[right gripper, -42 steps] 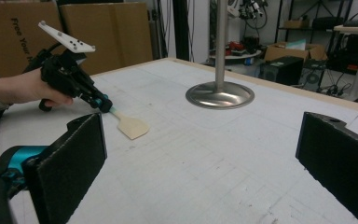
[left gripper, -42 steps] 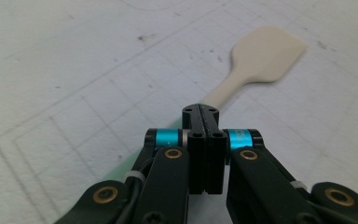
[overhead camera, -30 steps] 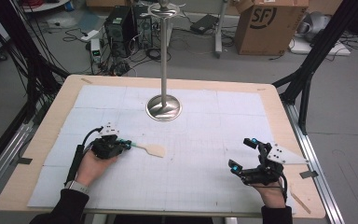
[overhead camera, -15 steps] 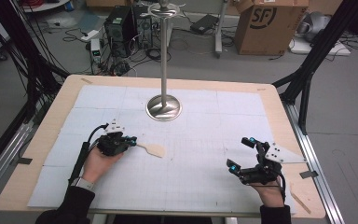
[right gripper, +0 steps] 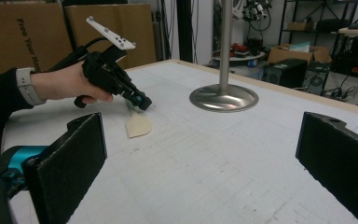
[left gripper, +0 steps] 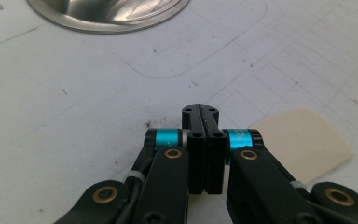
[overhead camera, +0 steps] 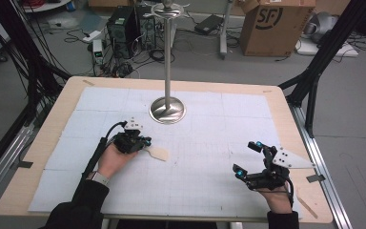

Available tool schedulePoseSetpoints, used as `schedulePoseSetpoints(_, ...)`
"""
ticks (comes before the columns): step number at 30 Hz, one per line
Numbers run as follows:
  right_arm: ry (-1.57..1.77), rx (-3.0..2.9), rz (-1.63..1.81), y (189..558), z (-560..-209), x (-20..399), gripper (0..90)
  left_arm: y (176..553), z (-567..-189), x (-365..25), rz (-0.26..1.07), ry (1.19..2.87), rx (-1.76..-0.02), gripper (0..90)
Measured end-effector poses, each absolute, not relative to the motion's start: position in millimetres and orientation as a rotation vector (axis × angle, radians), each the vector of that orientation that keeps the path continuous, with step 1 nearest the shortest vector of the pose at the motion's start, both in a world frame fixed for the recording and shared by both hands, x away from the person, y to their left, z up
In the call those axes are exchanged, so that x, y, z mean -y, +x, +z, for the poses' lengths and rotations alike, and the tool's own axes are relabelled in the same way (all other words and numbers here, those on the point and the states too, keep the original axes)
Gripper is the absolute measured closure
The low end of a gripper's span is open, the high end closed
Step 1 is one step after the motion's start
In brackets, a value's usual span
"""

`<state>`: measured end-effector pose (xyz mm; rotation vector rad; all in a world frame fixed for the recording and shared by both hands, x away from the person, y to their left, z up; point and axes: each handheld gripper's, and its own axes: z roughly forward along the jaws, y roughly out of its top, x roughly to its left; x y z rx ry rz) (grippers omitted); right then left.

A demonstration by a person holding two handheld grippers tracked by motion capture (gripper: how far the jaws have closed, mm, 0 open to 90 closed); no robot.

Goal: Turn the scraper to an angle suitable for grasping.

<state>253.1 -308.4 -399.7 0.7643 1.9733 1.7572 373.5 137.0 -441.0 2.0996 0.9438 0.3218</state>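
My left gripper rests low over the white mat, jaws pressed together with nothing visible between them. A flat beige rounded piece lies on the mat just right of its tip; in the left gripper view the beige piece runs under the right linkage. The right gripper view shows the left gripper just above the beige piece. My right gripper is held near the front right, jaws wide apart and holding nothing.
A steel stand with a round base and a tall pole rises at the middle back of the wooden table. The steel base is ahead of the right gripper. Boxes, cables and computers lie on the floor beyond.
My left gripper has slid right and a little forward, up to the beige piece, which stayed where it was. The right gripper shifted only slightly and stays open.
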Motion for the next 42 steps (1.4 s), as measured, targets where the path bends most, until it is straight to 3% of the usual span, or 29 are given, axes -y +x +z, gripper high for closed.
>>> schedulePoseSetpoints(13,0.764,-1.982,1.749,253,-400,308,0.2,363,-442,-127,0.273,2.152,-0.878,89.9)
schedulePoseSetpoints(23,0.774,-1.976,1.749,250,-400,311,0.2,338,-443,-137,0.185,2.144,-0.839,90.0)
schedulePoseSetpoints(28,0.775,-1.971,1.744,249,-400,313,0.2,320,-438,-140,0.188,2.223,-0.792,90.0)
schedulePoseSetpoints(37,0.774,-1.971,1.743,248,-400,312,0.3,285,-446,-170,0.120,2.127,-0.779,90.0)
schedulePoseSetpoints(42,0.772,-1.986,1.739,250,-401,309,0.2,273,-445,-178,0.160,2.085,-0.775,90.0)
